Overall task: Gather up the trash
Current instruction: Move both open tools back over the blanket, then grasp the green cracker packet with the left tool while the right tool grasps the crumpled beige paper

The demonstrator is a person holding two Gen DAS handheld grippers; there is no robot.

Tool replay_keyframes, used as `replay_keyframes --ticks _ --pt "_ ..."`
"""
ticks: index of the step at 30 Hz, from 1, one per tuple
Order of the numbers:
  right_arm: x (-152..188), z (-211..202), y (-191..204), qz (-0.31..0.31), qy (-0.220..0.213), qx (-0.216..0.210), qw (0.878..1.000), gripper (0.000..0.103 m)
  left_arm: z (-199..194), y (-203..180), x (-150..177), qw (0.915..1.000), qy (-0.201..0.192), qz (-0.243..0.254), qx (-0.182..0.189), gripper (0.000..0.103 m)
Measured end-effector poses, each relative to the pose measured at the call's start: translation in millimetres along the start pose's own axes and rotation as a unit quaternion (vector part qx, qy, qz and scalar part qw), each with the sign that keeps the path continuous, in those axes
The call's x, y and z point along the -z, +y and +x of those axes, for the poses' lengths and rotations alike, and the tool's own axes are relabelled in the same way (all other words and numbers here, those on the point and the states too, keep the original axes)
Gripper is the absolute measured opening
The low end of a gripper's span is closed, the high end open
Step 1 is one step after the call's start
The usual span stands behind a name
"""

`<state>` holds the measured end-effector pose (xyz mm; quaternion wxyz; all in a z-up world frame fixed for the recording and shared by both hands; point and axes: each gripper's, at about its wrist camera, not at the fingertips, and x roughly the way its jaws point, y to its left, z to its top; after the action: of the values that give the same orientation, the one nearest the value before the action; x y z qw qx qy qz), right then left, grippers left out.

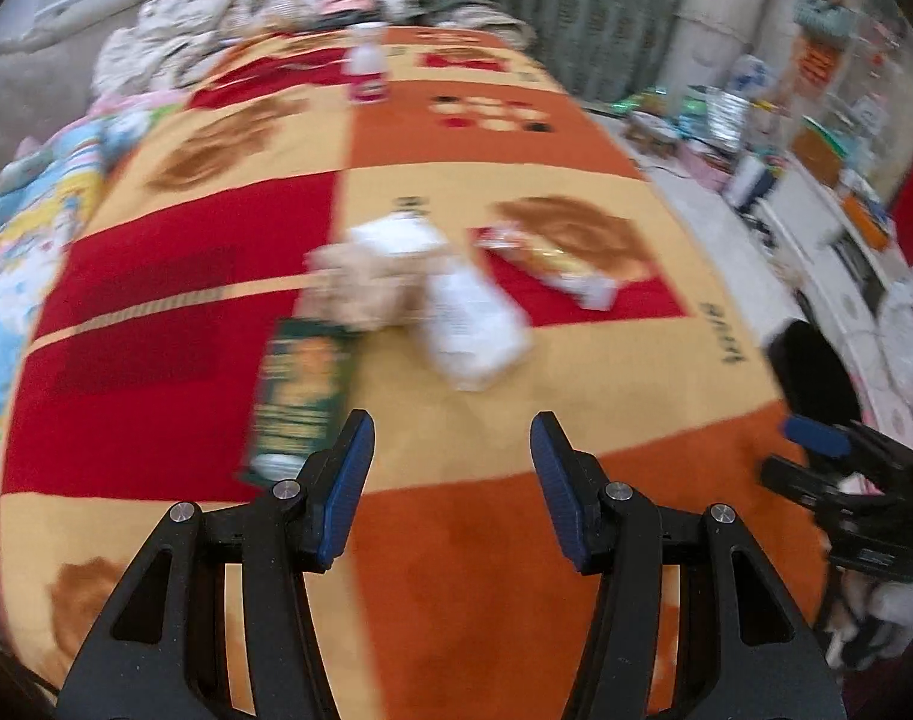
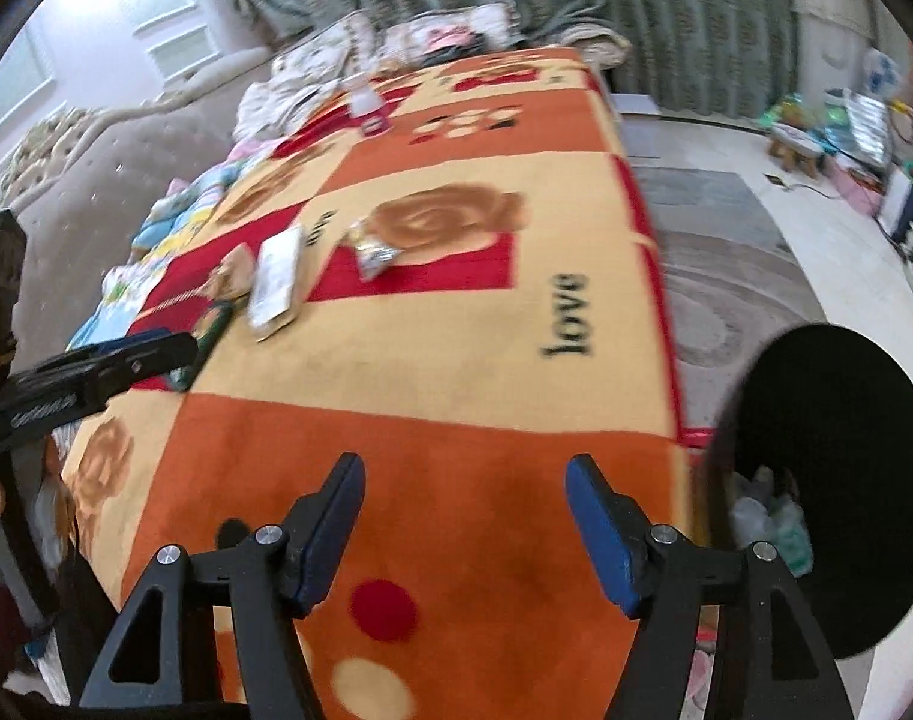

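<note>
Several pieces of trash lie mid-blanket on the bed: a green carton (image 1: 300,384), a crumpled beige paper (image 1: 360,288), a white pack (image 1: 468,324) and a snack wrapper (image 1: 552,264). A small bottle (image 1: 366,69) stands far back. My left gripper (image 1: 450,438) hangs open and empty just short of the carton. In the right wrist view, my right gripper (image 2: 465,480) is open and empty over the orange foot of the blanket, far from the white pack (image 2: 273,282) and the wrapper (image 2: 372,252). A black round bin (image 2: 834,480) stands right of it, beside the bed.
The patterned blanket (image 2: 456,360) covers the bed. Bedding and pillows (image 1: 174,48) pile up at the far end and a padded headboard (image 2: 96,180) runs along the left. The left gripper (image 2: 174,351) enters from the left. A rug (image 2: 726,276) and floor clutter (image 1: 726,120) lie on the right.
</note>
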<state>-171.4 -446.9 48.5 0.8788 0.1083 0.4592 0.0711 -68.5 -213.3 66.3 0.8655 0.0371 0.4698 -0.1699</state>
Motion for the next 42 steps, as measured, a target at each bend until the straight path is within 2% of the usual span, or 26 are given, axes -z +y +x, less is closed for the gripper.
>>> replay_keyframes --ticks 5,9,13,15,16,17,26,30,31,32,35,38,42 --pt "-7.8 10.1 23.4 -0.018 0.007 -0.015 1.0 0.067 24.6 44.2 -5.0 0.9992 0.02 -0.018 -0.028 0.055" --pt "-16.7 18.7 43.6 -0.036 0.01 -0.024 0.999 0.07 45.8 54.1 -8.6 0.9983 0.033 -0.026 -0.041 0.055" --pt "-26.5 29.4 61.3 -0.049 0.017 -0.032 0.998 0.071 58.2 55.5 -10.3 0.9984 0.037 -0.023 -0.036 0.055" --pt "-32.2 32.7 70.3 -0.056 0.017 -0.038 0.998 0.071 59.4 57.3 -9.9 0.9985 0.037 -0.022 -0.035 0.052" --pt "-35.0 33.5 74.0 -0.058 0.017 -0.043 0.997 0.071 58.5 59.8 -10.1 0.9987 0.034 -0.022 -0.031 0.04" --pt "-40.0 35.8 80.2 -0.062 0.016 -0.049 0.997 0.071 57.3 62.0 -10.0 0.9988 0.034 -0.022 -0.029 0.037" --pt "-85.6 71.8 149.4 -0.128 0.004 -0.081 0.988 0.071 18.8 116.2 2.0 0.997 0.028 -0.061 -0.038 0.037" --pt "-103.0 110.0 188.1 -0.185 0.015 -0.065 0.98 0.071 7.1 131.8 7.9 0.9961 0.023 -0.079 -0.033 0.037" --pt "-103.9 118.0 194.8 -0.195 0.021 -0.063 0.979 0.065 5.2 132.8 8.8 0.9961 0.021 -0.081 -0.03 0.037" --pt "-104.2 126.5 201.6 -0.207 0.027 -0.058 0.976 0.054 3.9 133.6 9.6 0.996 0.02 -0.083 -0.028 0.037" --pt "-103.3 149.0 212.6 -0.237 0.031 -0.024 0.971 0.046 3.1 133.3 11.0 0.9956 0.018 -0.089 -0.02 0.037" --pt "-103.9 159.3 206.1 -0.238 0.026 -0.004 0.971 0.028 4.6 131.5 11.4 0.9954 0.02 -0.092 -0.015 0.037" --pt "-105.7 136.3 188.6 -0.205 0.014 -0.039 0.978 0.024 1.4 117.6 10.7 0.9962 0.013 -0.085 -0.006 0.037"
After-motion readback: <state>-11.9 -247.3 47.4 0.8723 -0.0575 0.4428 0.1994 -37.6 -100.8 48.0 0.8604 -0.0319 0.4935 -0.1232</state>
